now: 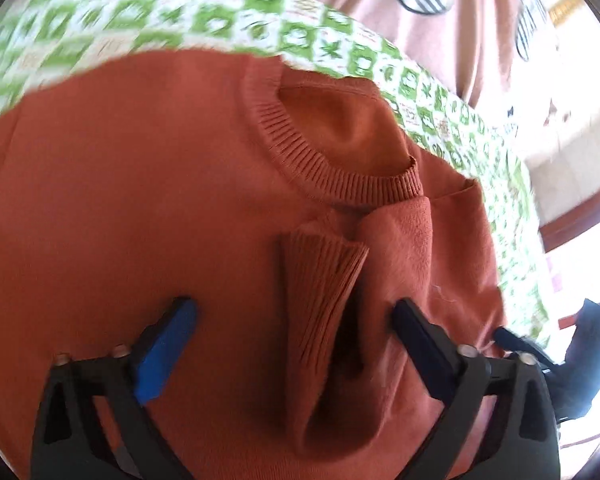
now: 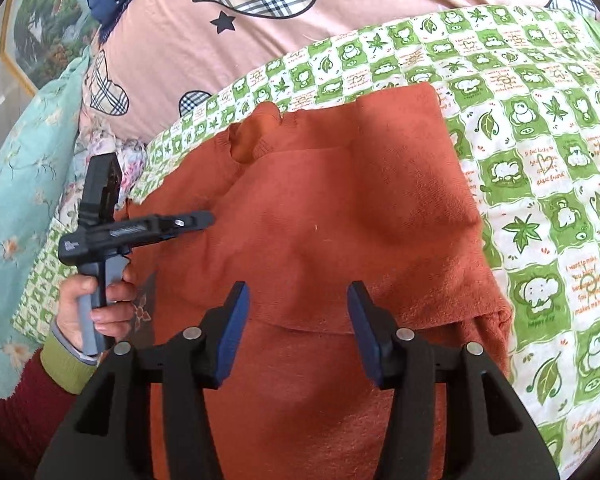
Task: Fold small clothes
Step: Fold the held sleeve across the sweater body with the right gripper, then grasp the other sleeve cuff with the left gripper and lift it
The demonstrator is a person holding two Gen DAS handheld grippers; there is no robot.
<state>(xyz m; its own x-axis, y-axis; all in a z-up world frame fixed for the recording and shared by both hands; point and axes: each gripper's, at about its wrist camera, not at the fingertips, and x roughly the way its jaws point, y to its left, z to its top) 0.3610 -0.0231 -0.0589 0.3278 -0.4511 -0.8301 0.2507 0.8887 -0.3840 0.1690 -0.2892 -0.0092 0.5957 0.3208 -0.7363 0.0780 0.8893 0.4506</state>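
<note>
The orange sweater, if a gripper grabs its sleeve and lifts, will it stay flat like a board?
Probably not. The orange sweater looks like soft knit, and its ribbed cuff already lies bunched and creased, so it would likely droop. Its fuzzy surface should grip rather than slip. The left gripper is open around the cuff.

I see a rust-orange knit sweater (image 1: pixel 140 200) lying flat on the bed, ribbed round neckline (image 1: pixel 300 152) open toward the far edge. One sleeve is folded across the chest, its ribbed cuff (image 1: pixel 320 280) resting just below the collar. The fabric shows soft wrinkles.
</note>
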